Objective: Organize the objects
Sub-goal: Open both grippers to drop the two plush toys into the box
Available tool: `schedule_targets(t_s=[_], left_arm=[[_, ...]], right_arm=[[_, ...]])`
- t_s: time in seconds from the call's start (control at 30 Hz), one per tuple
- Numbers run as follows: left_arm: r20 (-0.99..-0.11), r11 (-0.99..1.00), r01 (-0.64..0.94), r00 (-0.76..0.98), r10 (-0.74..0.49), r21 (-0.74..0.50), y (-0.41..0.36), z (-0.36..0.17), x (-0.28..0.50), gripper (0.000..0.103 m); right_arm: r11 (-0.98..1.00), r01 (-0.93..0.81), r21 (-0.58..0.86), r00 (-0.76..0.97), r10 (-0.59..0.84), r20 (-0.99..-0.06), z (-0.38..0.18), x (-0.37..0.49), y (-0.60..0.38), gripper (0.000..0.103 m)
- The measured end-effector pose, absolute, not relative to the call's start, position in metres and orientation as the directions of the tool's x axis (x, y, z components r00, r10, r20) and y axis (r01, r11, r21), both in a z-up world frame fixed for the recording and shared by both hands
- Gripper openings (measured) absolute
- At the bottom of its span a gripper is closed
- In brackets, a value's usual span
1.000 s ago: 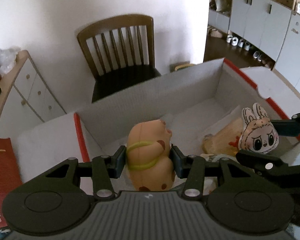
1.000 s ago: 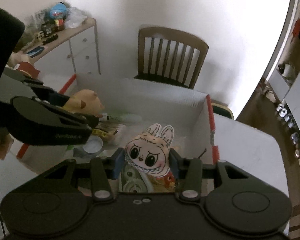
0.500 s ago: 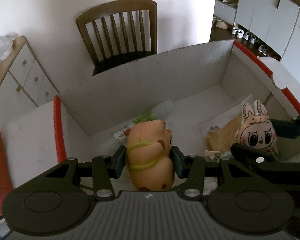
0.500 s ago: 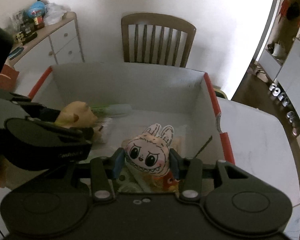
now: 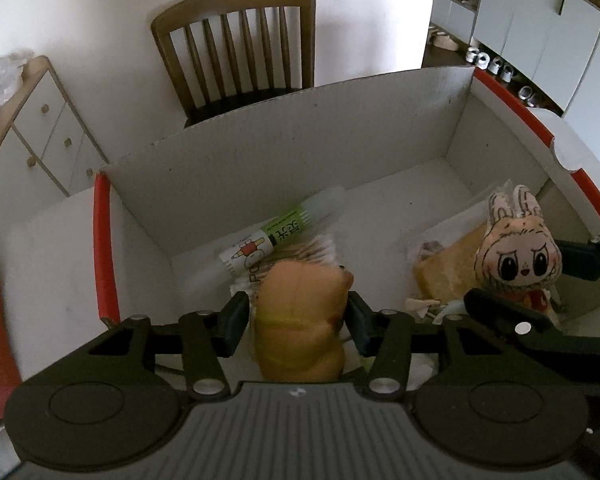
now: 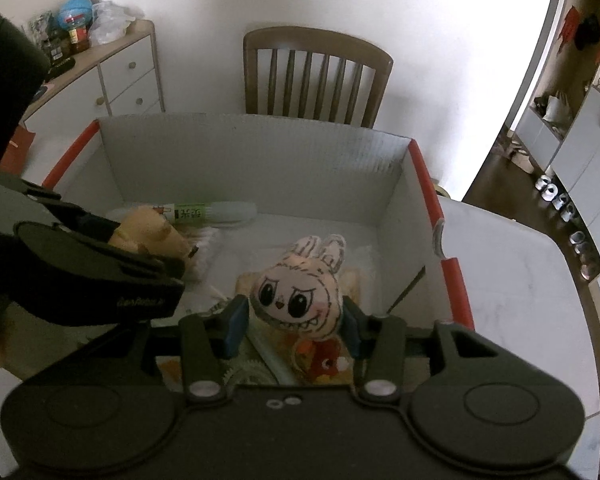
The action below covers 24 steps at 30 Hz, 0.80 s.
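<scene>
The left gripper [image 5: 296,322] has its fingers [image 5: 233,320] on each side of a tan dog toy [image 5: 300,320]. The fingers have just been opening, and there are small gaps between them and the toy now, so they are not squeezing it. The toy looks blurry. The right gripper [image 6: 294,322] has its fingers [image 6: 234,322] beside a pink bunny doll [image 6: 300,284] with big eyes and pointy teeth. These fingers have just been opening too. A gap shows on the left side of the doll, and the right finger sits close to it.

Both toys are down inside a big white box [image 6: 236,152] with red edges. The dog toy is on the left and the bunny doll on the right. In the box, behind the dog toy, lie a glue stick [image 5: 284,232] with a green label and a bunch of cotton swabs [image 5: 304,250]. Under the bunny doll is a flat tan pouch [image 5: 448,264] and some colourful paper bits.

The box sits on a white counter [image 6: 512,272]. A wooden chair [image 6: 318,76] stands at the far side, with a white drawer cabinet [image 6: 128,76] to the left.
</scene>
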State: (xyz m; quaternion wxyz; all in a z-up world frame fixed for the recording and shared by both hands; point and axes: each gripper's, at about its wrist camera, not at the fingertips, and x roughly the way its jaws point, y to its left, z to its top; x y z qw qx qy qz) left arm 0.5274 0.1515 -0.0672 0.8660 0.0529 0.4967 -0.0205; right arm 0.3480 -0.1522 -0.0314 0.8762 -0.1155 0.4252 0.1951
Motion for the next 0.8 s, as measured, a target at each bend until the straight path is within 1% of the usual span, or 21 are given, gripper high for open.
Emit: schedule_targets(t_s=[0.1,0.13,0.17,0.2,0.3,0.4,0.5,0.6,0.8], left_arm=[[-0.857,0.993,0.094,0.515,0.018,0.078,0.150,-0.065,0.525,0.056],[-0.853,0.992,0.090,0.522,0.023,0.082,0.150,-0.064,0.524,0.063],[-0.845,0.993,0.083,0.534,0.022,0.078,0.150,-0.061,0.521,0.068],[-0.838,0.995,0.078,0.546,0.011,0.064,0.151,-0.058,0.520,0.069],[-0.830,0.997,0.070,0.558,-0.018,0.025,0.152,-0.049,0.515,0.069],[-0.825,0.996,0.080,0.565,-0.014,0.038,0.148,-0.041,0.510,0.069],[-0.814,0.996,0.084,0.580,-0.019,0.036,0.146,-0.031,0.502,0.069],[-0.800,0.996,0.081,0.599,-0.028,0.026,0.145,-0.020,0.494,0.069],[-0.752,0.996,0.089,0.657,-0.056,0.003,0.143,0.011,0.466,0.069]], right_arm=[[0.898,-0.438,-0.032,0.559,0.244,-0.792,-0.029,0.346,-0.154,0.050],[0.899,-0.436,-0.039,0.564,0.239,-0.790,-0.027,0.345,-0.155,0.051],[0.900,-0.434,-0.045,0.569,0.235,-0.788,-0.026,0.343,-0.155,0.056],[0.898,-0.438,-0.043,0.570,0.241,-0.786,-0.025,0.342,-0.156,0.059],[0.893,-0.448,-0.039,0.576,0.255,-0.777,-0.017,0.335,-0.158,0.062],[0.892,-0.450,-0.034,0.583,0.265,-0.768,-0.008,0.329,-0.160,0.068],[0.891,-0.454,-0.034,0.594,0.274,-0.757,0.003,0.322,-0.163,0.069],[0.891,-0.453,-0.027,0.604,0.285,-0.744,0.013,0.316,-0.169,0.074],[0.890,-0.454,-0.031,0.629,0.296,-0.719,0.038,0.300,-0.183,0.075]])
